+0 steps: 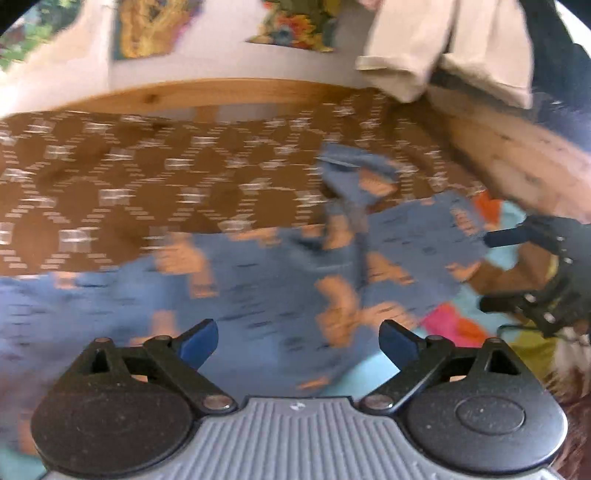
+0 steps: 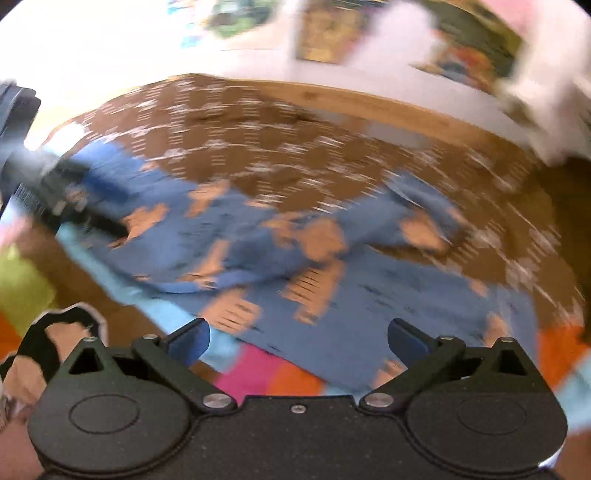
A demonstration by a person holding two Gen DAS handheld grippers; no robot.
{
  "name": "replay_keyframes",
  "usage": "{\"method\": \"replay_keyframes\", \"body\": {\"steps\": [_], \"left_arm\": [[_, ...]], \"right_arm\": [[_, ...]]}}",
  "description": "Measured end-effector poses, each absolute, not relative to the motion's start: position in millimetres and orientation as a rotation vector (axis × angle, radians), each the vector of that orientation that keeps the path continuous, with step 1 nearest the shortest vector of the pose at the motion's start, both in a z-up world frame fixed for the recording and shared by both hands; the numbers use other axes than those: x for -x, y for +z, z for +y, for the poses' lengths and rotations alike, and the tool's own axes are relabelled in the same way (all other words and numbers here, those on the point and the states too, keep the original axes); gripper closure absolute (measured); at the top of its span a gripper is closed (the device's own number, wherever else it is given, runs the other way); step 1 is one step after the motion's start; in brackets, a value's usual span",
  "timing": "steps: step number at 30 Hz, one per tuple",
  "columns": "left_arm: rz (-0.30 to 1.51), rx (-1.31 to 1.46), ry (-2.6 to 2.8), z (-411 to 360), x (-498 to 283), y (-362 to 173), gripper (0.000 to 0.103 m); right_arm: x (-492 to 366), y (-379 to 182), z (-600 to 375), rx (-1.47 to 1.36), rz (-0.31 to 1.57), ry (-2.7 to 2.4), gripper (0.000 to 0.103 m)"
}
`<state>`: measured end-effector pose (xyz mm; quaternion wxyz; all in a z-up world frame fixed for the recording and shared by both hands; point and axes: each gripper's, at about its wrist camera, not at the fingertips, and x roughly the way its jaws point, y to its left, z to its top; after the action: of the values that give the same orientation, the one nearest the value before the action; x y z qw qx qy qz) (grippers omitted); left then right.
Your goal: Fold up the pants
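Observation:
Blue pants with peach patches lie spread and rumpled on a brown patterned bedspread. My left gripper hovers over their near part, its blue pads wide apart with nothing between them. At that view's right edge the right gripper is open beside the pants' edge. In the right wrist view the pants stretch across the middle, and the right gripper stands open above their near edge, holding nothing. The left gripper is a dark blur at the left. Both views are smeared by motion.
A wooden bed frame runs behind the bedspread. Beige cloth hangs at the top right. A blanket with pink, orange and light-blue patches lies under the pants' near edge. Colourful pictures hang on the wall.

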<state>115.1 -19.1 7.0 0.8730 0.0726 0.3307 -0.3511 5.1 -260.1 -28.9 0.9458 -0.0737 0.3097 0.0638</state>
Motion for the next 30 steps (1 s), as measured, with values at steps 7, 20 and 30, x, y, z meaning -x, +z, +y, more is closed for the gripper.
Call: {"method": "replay_keyframes", "body": {"steps": [7,20,30], "left_arm": [[0.639,-0.109,-0.801,-75.4,-113.3,-6.4,0.015],[0.672,-0.244,-0.839,-118.2,-138.4,-28.4,0.063],[0.722,-0.321,-0.817,-129.9,-140.7,-37.6,0.099]], "right_arm": [[5.3,-22.9,-313.8,-0.003,0.68,-0.01,0.001],[-103.6,3.1,-347.5,-0.149,0.709,0.167,0.019],[-235.0,5.6,-295.3,-0.007,0.818,0.154,0.038]]}}
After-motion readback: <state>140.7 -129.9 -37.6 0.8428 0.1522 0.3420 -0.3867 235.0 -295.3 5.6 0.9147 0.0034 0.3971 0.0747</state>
